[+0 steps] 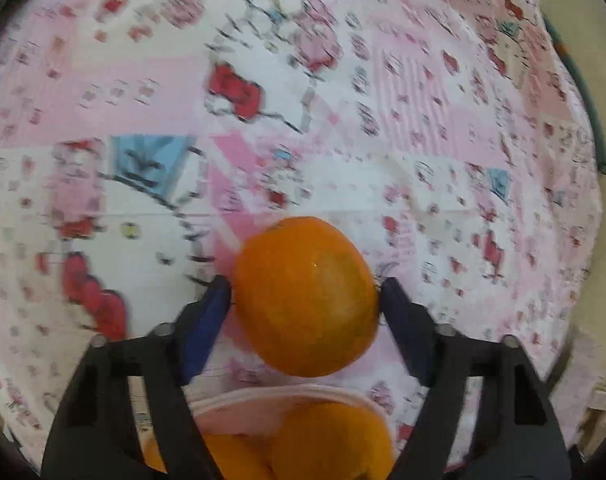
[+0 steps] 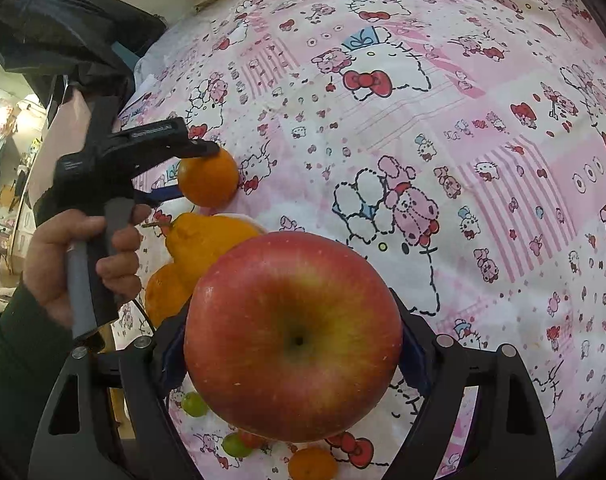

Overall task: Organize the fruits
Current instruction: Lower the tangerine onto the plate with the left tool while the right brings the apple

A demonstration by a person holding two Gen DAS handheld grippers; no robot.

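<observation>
An orange (image 1: 307, 296) is pinched between the blue-padded jaws of the left gripper (image 1: 306, 292) and is held just above the pink bowl (image 1: 287, 398), in which larger orange citrus fruits (image 1: 331, 440) are seen. In the right wrist view, a big red apple (image 2: 293, 336) is clamped between the jaws of the right gripper (image 2: 295, 340), near the bowl and above the patterned pink bedsheet (image 2: 443, 120). The left hand (image 2: 83, 256) is wrapped around its gripper's handle beside the bowl. Two small green fruits (image 2: 194, 404) and a small orange (image 2: 313, 462) are lying on the sheet beneath the apple.
</observation>
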